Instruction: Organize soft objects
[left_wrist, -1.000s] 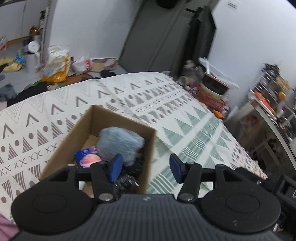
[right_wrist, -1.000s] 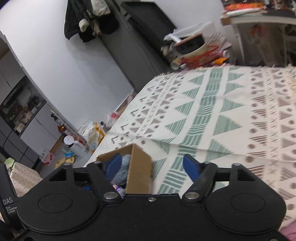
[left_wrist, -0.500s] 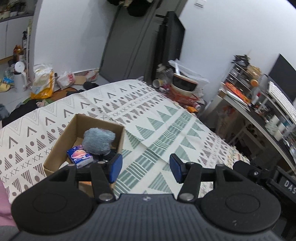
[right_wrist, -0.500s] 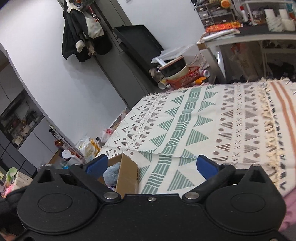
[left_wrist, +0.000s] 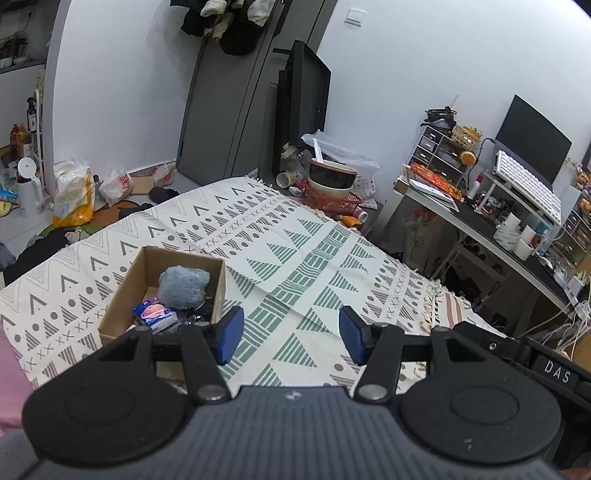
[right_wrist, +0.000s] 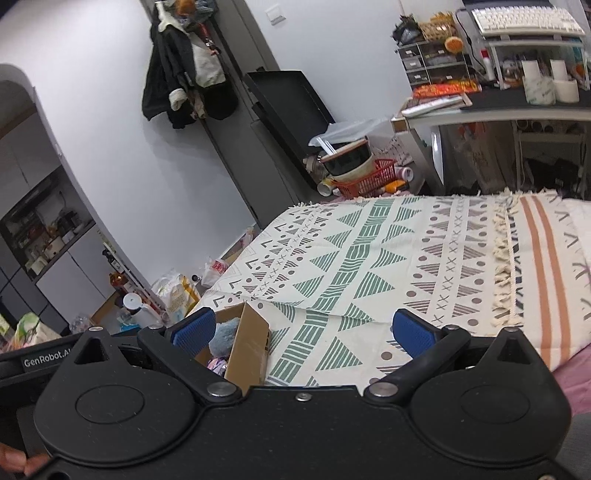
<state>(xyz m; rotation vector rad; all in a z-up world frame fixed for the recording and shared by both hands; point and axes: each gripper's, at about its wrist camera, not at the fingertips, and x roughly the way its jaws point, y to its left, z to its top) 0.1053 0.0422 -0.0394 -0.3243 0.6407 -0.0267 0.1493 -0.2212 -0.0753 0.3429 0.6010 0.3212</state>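
**A:** Start with the biggest thing. What was under both cameras?

**B:** A woven blanket (left_wrist: 295, 258) with green and grey triangle bands, flat apart from one low crease, fringed along one edge. No loose soft item lay on the part of it that either view showed.

**A:** And the container?

**B:** An open cardboard box (left_wrist: 122, 295), stiff-walled and square-cornered, sat on the blanket. Inside it were a fuzzy blue-grey plush (left_wrist: 183, 286), rounded and shaggy, a glossy blue packet (left_wrist: 155, 314) beside it, and something dark I couldn't identify.

**A:** The tools?

**B:** The left gripper (left_wrist: 291, 336) hung above the blanket just beside the box, jaws spread and empty. The right gripper (right_wrist: 303, 330) was spread wider, also empty, with the box's edge showing at its left pad.

**A:** So how should the step have been done?

**B:** I judged the sorting nearly finished. Best to keep both raised clear of the box walls and scan for stragglers. Any further plush would need a deep, gentle pinch through the pile, since fluff compresses and slips.
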